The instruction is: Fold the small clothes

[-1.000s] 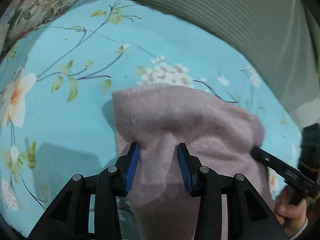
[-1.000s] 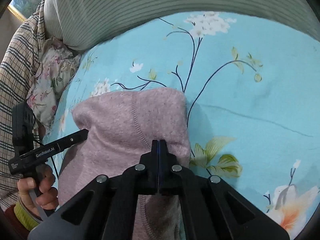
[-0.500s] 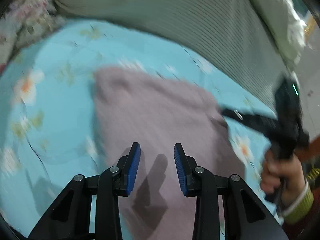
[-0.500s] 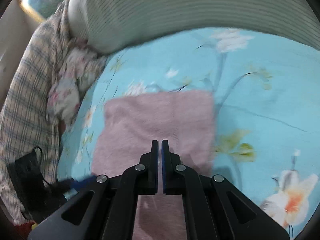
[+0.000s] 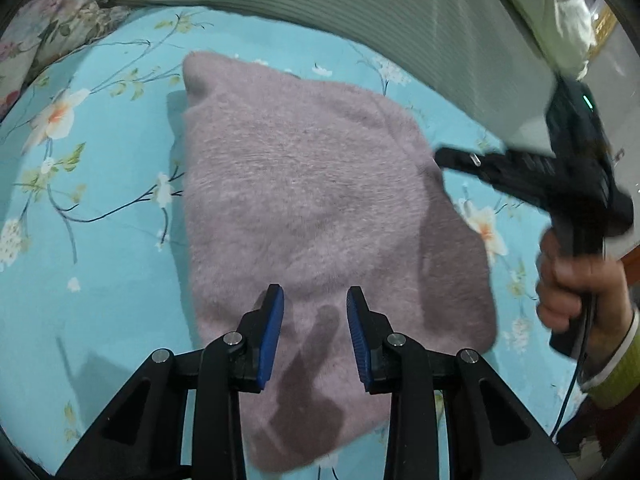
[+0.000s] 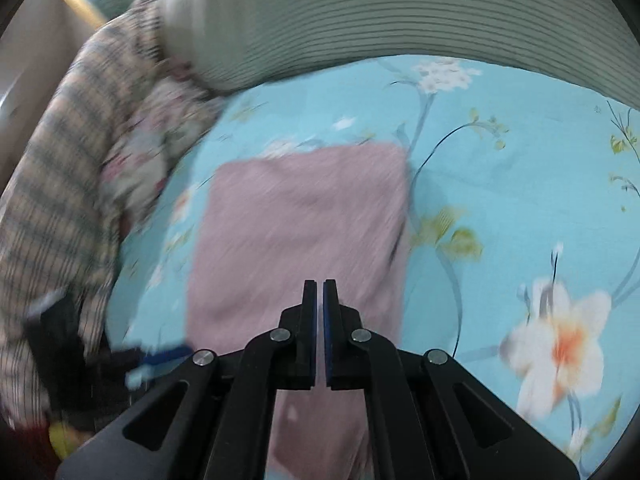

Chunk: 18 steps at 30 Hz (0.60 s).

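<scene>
The left gripper (image 5: 315, 336) hangs over the near end of the pink cloth (image 5: 312, 208). Its fingers are apart with nothing between them, and they have just been closing a little. The right gripper (image 6: 319, 332) has its fingers together and holds nothing.

The cloth lies folded and flat on the blue sheet (image 5: 120, 280). It looks soft, fuzzy and light, so it should bend easily and slide little. A corner or a near edge looks best to pinch.

There is open sheet on both sides. Farther back a striped pillow (image 5: 360, 8) blocks the way.
</scene>
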Motion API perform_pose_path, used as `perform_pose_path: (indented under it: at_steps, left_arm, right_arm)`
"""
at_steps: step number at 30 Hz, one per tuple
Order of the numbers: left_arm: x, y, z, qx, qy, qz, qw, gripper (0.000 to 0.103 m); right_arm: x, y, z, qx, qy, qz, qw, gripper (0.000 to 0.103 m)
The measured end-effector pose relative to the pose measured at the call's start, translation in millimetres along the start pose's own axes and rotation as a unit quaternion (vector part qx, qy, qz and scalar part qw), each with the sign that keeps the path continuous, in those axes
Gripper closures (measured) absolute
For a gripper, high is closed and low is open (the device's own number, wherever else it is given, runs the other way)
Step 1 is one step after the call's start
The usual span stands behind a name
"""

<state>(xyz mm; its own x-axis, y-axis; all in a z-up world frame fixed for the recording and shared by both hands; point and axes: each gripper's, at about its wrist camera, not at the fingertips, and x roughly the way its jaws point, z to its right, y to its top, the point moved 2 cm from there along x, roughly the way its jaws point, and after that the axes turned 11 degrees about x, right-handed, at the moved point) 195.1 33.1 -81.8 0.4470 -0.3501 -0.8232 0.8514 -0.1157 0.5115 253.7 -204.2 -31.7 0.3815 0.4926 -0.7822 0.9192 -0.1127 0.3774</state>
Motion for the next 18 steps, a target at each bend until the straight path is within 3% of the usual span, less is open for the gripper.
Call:
perform_pose_path:
  at_steps: [5, 8, 11, 14, 18]
  left_arm:
    - [-27.9, -23.0, 5.1, 0.013, -0.022, 0.008, 0.9996, 0.07]
    - [-33.5, -41.8, 15.5, 0.033, -0.032, -0.006, 0.9989, 0.07]
    - [-22.2, -57.4, 14.6, 0.051, -0.01, -0.031, 0.9982, 0.07]
    - [-0.7, -77.8, 5.3, 0.053, 0.006, -0.059, 0.9968, 0.075]
    - [2.2, -78.8, 8.3, 0.064, 0.015, -0.057, 0.9962, 0.074]
  right_arm:
    - [-11.0, -64.3, -4.5, -0.036, 0.013, -0.055, 0.998, 0.1]
    - [0.3, -90.6, 11.5, -0.033, -0.035, -0.077, 0.996, 0.1]
    - [10.9, -103.0, 34.6, -0.011, -0.077, -0.073, 0.994, 0.1]
    - [12.1, -103.6, 45.1, 0.017, -0.07, -0.062, 0.995, 0.1]
    - [8.6, -104.7, 42.4, 0.011, -0.084, -0.052, 0.995, 0.1]
